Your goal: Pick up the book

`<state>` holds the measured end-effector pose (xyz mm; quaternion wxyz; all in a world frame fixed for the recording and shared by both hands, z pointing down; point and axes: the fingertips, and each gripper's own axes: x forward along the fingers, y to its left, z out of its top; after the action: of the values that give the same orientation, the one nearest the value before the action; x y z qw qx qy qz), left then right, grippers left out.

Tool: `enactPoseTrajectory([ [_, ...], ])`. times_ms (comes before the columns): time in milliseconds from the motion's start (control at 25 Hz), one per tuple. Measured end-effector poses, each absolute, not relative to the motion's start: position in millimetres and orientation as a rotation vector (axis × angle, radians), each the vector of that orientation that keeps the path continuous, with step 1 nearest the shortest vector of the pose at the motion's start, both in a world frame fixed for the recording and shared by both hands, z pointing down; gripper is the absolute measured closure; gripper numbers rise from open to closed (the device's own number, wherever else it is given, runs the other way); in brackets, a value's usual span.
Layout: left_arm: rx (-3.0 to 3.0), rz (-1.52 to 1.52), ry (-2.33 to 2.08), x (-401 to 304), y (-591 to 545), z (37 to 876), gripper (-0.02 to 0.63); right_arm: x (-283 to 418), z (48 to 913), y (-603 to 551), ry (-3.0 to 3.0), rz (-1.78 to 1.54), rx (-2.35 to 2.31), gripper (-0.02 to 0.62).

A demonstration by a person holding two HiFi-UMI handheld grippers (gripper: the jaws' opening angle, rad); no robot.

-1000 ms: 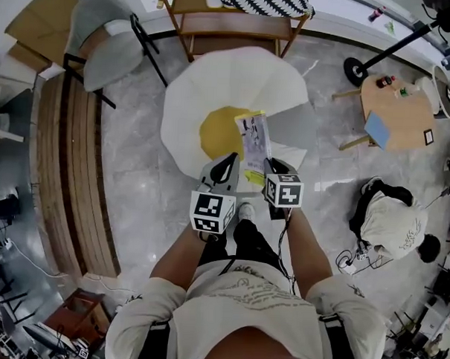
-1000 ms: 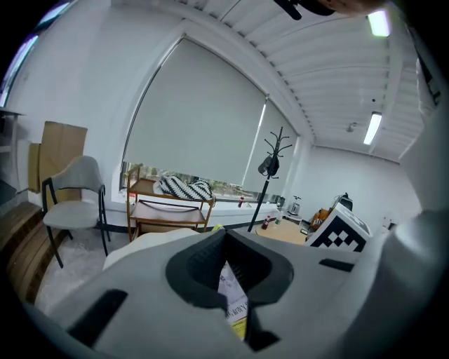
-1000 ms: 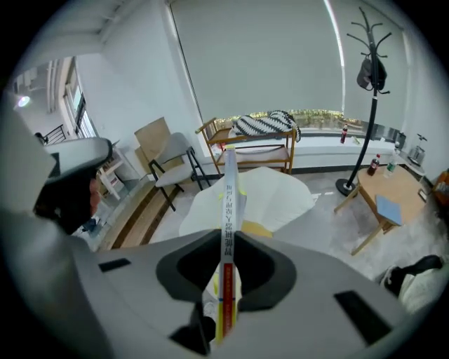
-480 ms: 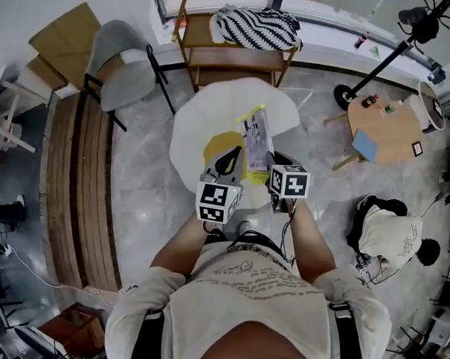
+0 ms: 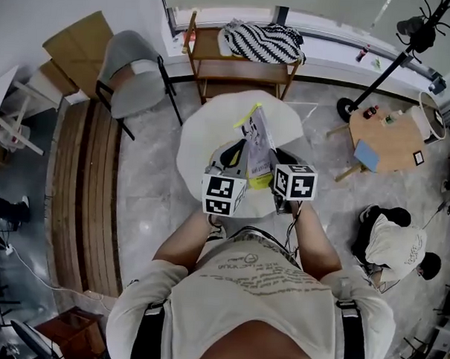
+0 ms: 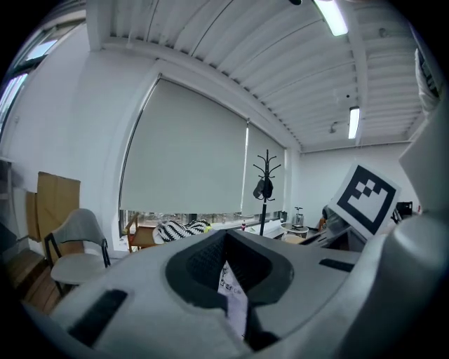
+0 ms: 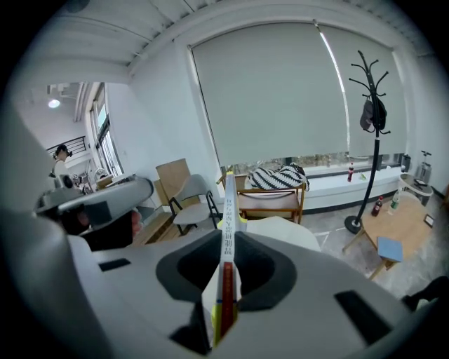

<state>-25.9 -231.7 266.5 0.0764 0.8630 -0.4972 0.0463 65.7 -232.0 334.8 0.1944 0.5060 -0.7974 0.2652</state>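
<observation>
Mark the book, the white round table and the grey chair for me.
book (image 5: 258, 139): head view, middle of its front cover.
white round table (image 5: 207, 137): head view, bare top to the left of the book.
grey chair (image 5: 129, 67): head view, on its grey shell.

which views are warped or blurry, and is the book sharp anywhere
Head view: fisheye, edges bow, book small but clear. Left gripper view: heavy fisheye, black corners, ceiling light blown out, book's page soft. Right gripper view: same warp, book spine fairly crisp.

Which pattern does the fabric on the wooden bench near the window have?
Black and white stripes; the fabric shows best in the head view.
</observation>
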Motion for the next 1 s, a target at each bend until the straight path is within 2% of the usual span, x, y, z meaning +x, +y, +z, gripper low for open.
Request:
enactPoseTrajectory([
  [400,2.509,0.156,-1.493,-30.3,-248.3,276.9,0.589,57.2,353.4,-236.9,-2.251,0.879,1.360,0.525],
  [1000,2.475,0.170,-1.511,-27.3,-247.5,284.2,0.588,65.6,367.1,-237.9,-2.217,0.888,1.347,0.525],
])
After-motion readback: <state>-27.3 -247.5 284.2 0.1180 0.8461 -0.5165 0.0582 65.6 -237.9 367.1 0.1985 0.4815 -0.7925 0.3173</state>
